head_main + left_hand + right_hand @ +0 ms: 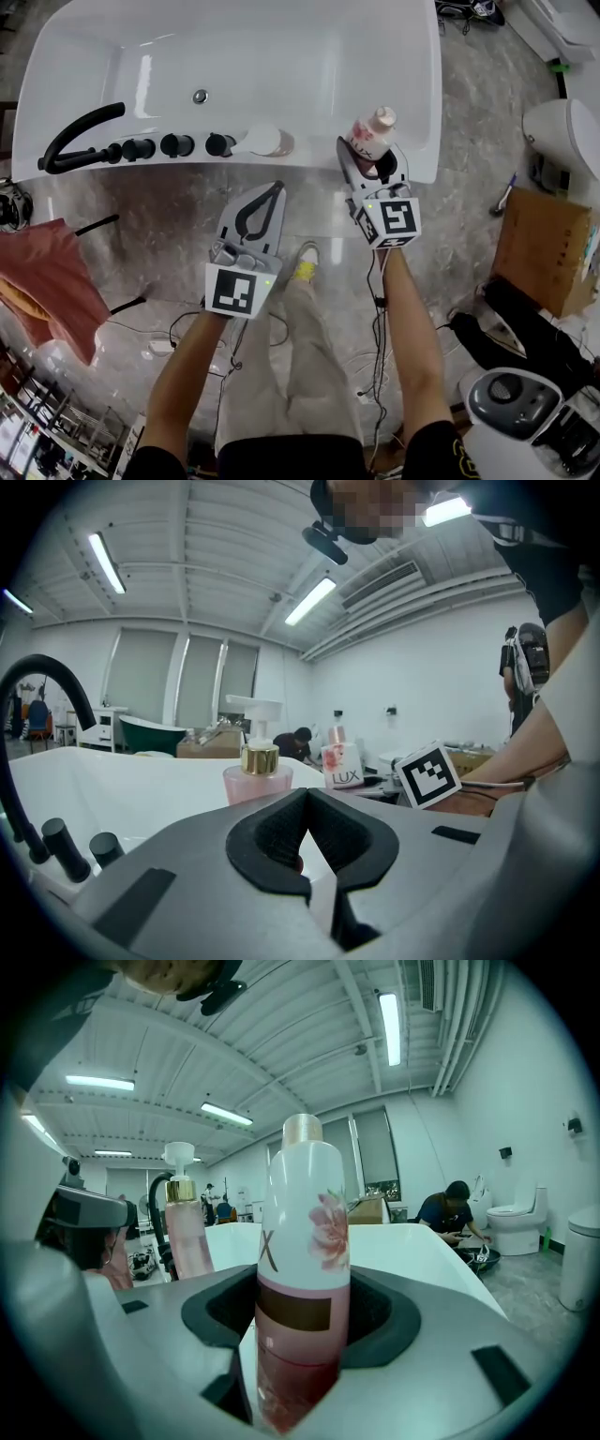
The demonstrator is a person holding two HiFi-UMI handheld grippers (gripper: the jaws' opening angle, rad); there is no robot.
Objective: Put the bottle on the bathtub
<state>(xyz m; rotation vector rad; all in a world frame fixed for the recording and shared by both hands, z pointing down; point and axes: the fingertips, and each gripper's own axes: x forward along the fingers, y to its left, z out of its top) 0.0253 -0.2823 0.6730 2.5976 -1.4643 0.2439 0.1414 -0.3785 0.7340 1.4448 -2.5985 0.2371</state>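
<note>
Right gripper [371,161] is clamped on the bottle [372,134], holding it at the near rim of the bathtub [314,165], right of the pump bottle [266,142]. Can't tell if its base touches the rim yet. Left gripper [276,190] is closed and empty, short of the tub. Remaining, I'd judge: set it down, release.

The head view looks steeply down from above the left tongs [275,190] and right tongs [373,161]. Each tongs view rides close behind its own jaws, facing across the bathtub [309,155]. All three share the pump bottle [267,141] ahead of the left tongs and the LUX bottle [302,1269].
</note>
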